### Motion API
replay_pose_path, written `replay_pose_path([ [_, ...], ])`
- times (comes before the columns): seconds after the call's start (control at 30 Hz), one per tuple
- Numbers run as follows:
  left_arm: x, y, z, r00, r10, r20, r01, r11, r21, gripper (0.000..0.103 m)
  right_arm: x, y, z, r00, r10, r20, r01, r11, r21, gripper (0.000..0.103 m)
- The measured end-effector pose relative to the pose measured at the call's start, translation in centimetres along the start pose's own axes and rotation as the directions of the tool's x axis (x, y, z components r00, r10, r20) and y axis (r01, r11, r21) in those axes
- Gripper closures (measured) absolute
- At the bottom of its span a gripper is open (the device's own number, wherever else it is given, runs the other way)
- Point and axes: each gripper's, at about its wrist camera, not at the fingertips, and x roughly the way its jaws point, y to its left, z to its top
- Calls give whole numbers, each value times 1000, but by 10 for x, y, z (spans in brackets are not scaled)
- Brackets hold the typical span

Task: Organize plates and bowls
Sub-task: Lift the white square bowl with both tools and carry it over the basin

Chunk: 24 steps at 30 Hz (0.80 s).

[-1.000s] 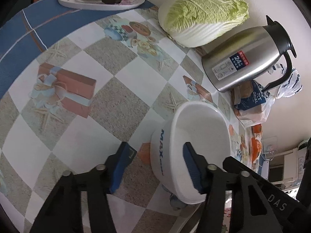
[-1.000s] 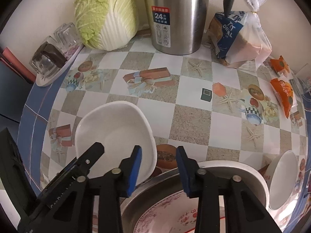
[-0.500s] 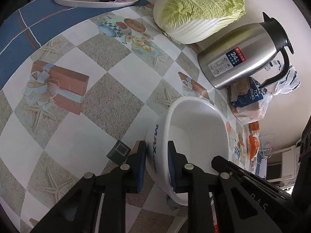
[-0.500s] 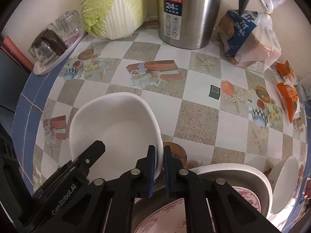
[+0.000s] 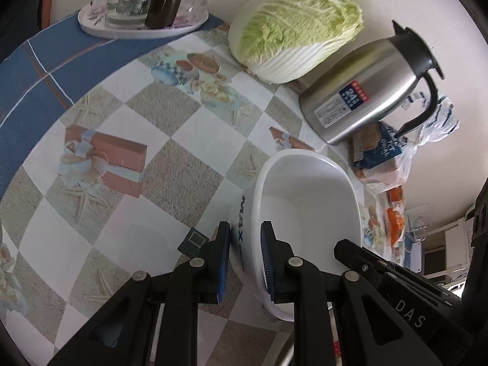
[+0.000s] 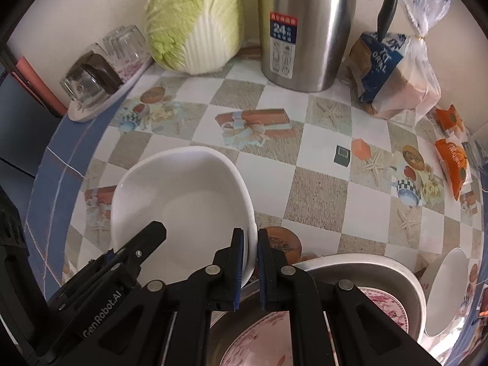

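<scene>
A large white bowl (image 5: 308, 207) with "MAX" printed on its side is held above the checked tablecloth. My left gripper (image 5: 244, 244) is shut on its left rim, one finger outside and one inside. My right gripper (image 6: 250, 244) is shut on the opposite rim of the same bowl (image 6: 180, 201). Just below the right gripper a metal basin (image 6: 381, 271) holds a floral plate (image 6: 262, 338). A smaller white bowl (image 6: 445, 289) stands tilted at the basin's right.
At the back stand a cabbage (image 6: 195, 18), a steel thermos jug (image 6: 302, 27), a bagged loaf of bread (image 6: 393, 76) and a tray of glassware (image 6: 100, 70). Orange snack packets (image 6: 451, 152) lie at the right edge.
Both grippers closed from open onto the white bowl's opposite rims. The bowl has since risen slightly and both views pulled back a little.
</scene>
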Motion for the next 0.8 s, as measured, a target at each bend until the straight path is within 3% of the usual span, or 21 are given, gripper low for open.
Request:
replay_pose_path([
  [0.5,-72,-26,-14,990,-33,141,22,997,81,82,-69,0,-28,985,89,148,-92,996,13,93],
  [0.8,-89,-53,-29,986,-95,140,73,986,152,82,-101,-27,-60,967,88,240,-104,993,55,93],
])
